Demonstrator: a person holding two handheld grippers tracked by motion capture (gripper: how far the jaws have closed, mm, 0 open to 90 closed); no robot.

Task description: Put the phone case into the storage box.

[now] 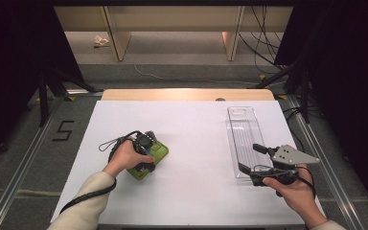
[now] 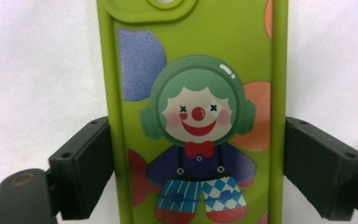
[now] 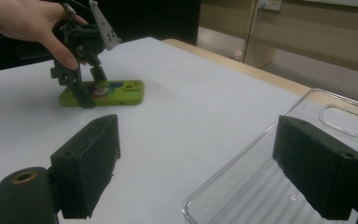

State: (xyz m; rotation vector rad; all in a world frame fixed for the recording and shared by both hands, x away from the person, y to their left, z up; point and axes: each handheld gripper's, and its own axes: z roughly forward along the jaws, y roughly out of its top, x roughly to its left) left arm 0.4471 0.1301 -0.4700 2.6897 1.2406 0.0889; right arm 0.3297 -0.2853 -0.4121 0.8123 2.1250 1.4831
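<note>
Covering most of a pale wooden table (image 1: 187, 94), a white sheet (image 1: 191, 158) forms the work surface; past its far edge stand light wooden furniture legs, loose cables trail over a grey floor, and black stands and dark drapes close in both sides.

Two phone cases lie on the sheet, well apart, and two grippers are at work.

One is a green phone case (image 1: 154, 154) at the left, lying flat with its printed back up. In the left gripper view its print reads clearly: a clown with a green wig, red nose, red bow tie, dark blue top and blue-and-white patterned shorts, with orange, red and violet blobs around it and a raised camera cut-out at the far end. The left gripper (image 1: 146, 155) stands over it, pointing down, one jaw at each long edge; the jaws sit just at those edges, but whether the pads press I cannot tell.

The other is a clear phone case (image 1: 242, 139) at the right, long side running away from the person. The right gripper (image 1: 250, 158) hovers at its near end, jaws wide apart and holding nothing.
</note>
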